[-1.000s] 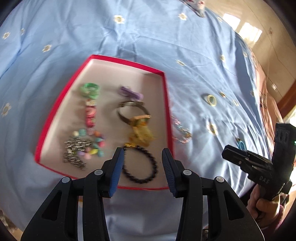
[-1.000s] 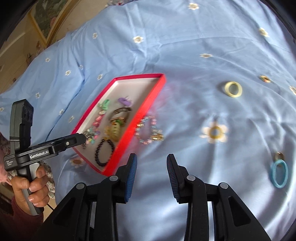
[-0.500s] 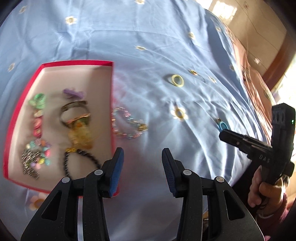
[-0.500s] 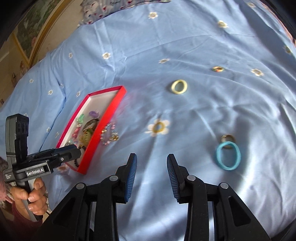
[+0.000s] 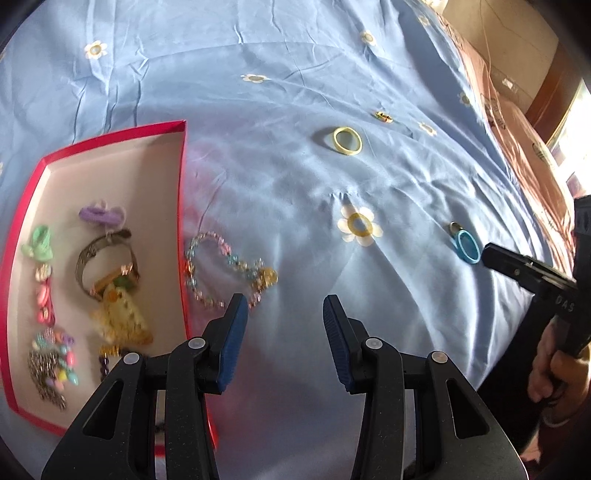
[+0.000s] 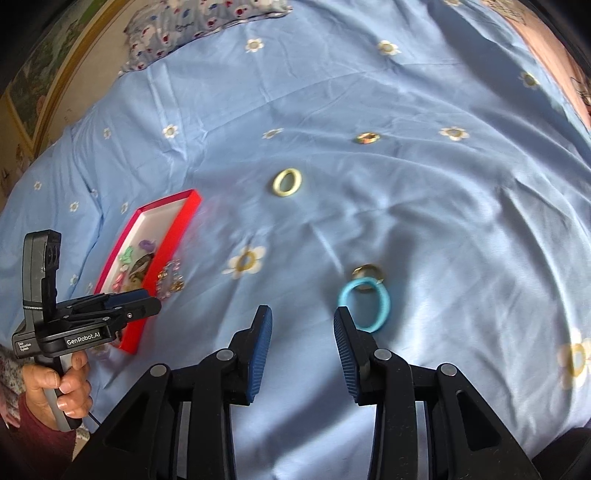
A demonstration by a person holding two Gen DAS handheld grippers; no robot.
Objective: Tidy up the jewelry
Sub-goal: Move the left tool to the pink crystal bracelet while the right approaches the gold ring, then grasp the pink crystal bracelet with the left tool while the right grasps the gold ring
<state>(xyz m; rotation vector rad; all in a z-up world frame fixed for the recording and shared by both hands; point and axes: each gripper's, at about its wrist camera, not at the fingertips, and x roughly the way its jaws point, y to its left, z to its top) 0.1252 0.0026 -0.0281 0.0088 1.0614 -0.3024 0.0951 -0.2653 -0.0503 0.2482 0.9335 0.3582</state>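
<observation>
A red box (image 5: 181, 192) (image 6: 166, 254) with a white floor lies on the blue bedsheet and holds several pieces of jewelry. Just outside its right wall lies a pastel beaded bracelet (image 5: 225, 271) (image 6: 170, 282). My left gripper (image 5: 282, 310) hovers open and empty beside that bracelet. A yellow ring (image 5: 347, 140) (image 6: 287, 182) sits farther back. A blue ring (image 6: 365, 304) (image 5: 467, 247) lies against a small gold ring (image 6: 366, 273). My right gripper (image 6: 303, 321) is open and empty, its right finger just next to the blue ring.
A small gold piece (image 6: 368, 138) (image 5: 384, 117) lies far back on the sheet. A patterned pillow (image 6: 207, 22) is at the far edge. Printed daisies (image 5: 358, 223) dot the sheet. A hand (image 6: 61, 384) holds the left gripper's handle.
Both grippers have swept to the right across the bed. The box has slid to the left of both views, and the blue ring now lies close to my right gripper.
</observation>
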